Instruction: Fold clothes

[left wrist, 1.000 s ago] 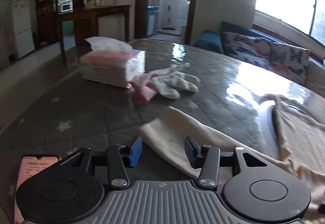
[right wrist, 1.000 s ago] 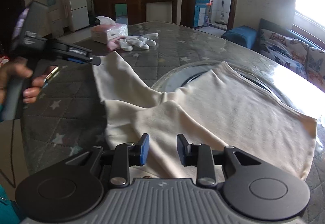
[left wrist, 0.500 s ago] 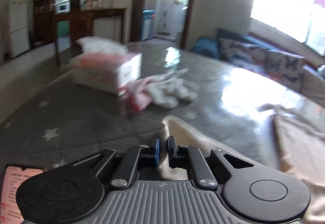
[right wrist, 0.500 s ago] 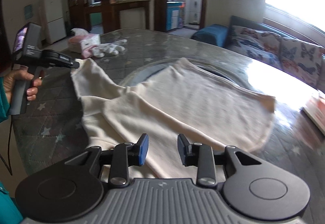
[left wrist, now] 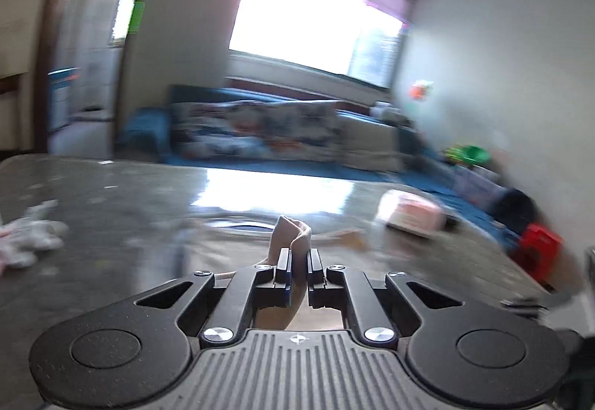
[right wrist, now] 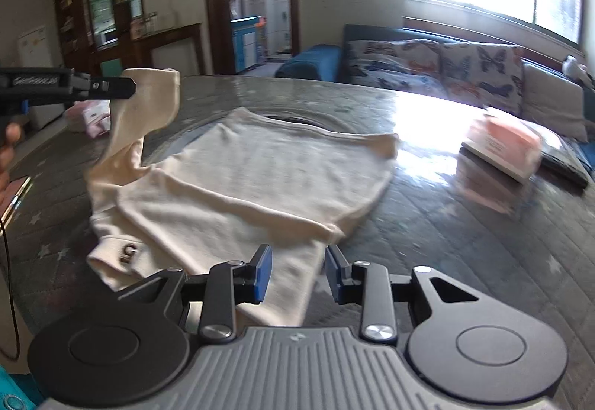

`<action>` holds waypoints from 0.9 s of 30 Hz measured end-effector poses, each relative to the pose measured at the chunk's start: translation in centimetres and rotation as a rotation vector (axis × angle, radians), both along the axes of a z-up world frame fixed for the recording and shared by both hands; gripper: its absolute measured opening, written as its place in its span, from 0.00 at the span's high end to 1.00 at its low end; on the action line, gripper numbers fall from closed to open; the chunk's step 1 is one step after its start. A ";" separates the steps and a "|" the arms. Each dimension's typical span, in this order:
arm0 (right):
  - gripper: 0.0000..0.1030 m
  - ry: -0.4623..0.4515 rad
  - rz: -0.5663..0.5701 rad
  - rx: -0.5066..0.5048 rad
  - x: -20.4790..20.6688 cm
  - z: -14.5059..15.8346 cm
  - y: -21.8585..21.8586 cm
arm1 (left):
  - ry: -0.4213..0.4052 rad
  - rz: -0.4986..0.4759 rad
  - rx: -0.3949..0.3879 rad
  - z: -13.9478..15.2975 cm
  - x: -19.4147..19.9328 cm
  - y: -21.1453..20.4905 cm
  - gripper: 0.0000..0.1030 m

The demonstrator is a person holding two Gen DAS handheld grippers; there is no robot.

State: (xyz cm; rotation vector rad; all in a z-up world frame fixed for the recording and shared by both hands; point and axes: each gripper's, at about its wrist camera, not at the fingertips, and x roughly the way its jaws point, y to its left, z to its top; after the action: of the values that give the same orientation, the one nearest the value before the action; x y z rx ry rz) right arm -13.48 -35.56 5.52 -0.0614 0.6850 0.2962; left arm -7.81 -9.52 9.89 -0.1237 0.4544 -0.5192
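Observation:
A cream long-sleeved garment (right wrist: 260, 179) lies flat on the dark table (right wrist: 446, 231). My left gripper (left wrist: 297, 261) is shut on the cuff of its sleeve (left wrist: 292, 235). In the right wrist view that gripper (right wrist: 126, 87) holds the sleeve (right wrist: 148, 109) lifted above the table at the left. My right gripper (right wrist: 297, 274) is open and empty, low over the garment's near edge.
A pink tissue box (right wrist: 502, 146) and a dark flat item (right wrist: 565, 164) lie at the right of the table. White gloves (left wrist: 29, 239) lie at the left. A sofa with butterfly cushions (right wrist: 446, 64) stands behind the table.
My left gripper has shut on the sleeve cuff, lifted it off the table and swung to the right. My right gripper has turned right along the garment and stayed open.

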 end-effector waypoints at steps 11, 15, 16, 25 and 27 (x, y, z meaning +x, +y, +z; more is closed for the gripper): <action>0.70 0.018 -0.077 0.017 -0.4 -0.7 -2.3 | 0.109 -0.237 0.038 -3.9 -1.2 -6.9 0.91; 0.70 0.011 -0.078 0.015 -0.3 -0.4 -2.2 | 0.155 -0.303 0.066 -5.3 -1.8 -8.4 0.87; 0.70 0.006 -0.075 0.013 -0.2 -0.3 -2.1 | 0.160 -0.310 0.076 -5.4 -2.0 -8.2 0.80; 0.70 -0.020 0.032 0.011 1.8 0.5 1.5 | 0.170 -0.185 0.095 -4.7 -0.2 -3.2 0.70; 0.70 -0.016 0.074 0.012 2.4 0.2 2.8 | 0.189 -0.125 0.106 -5.0 0.9 -1.6 0.70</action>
State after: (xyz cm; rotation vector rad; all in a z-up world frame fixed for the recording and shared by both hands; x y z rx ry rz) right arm -11.10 -32.74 5.76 -0.0783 0.6655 0.3707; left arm -6.96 -11.12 4.86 -0.0423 0.6768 -0.6076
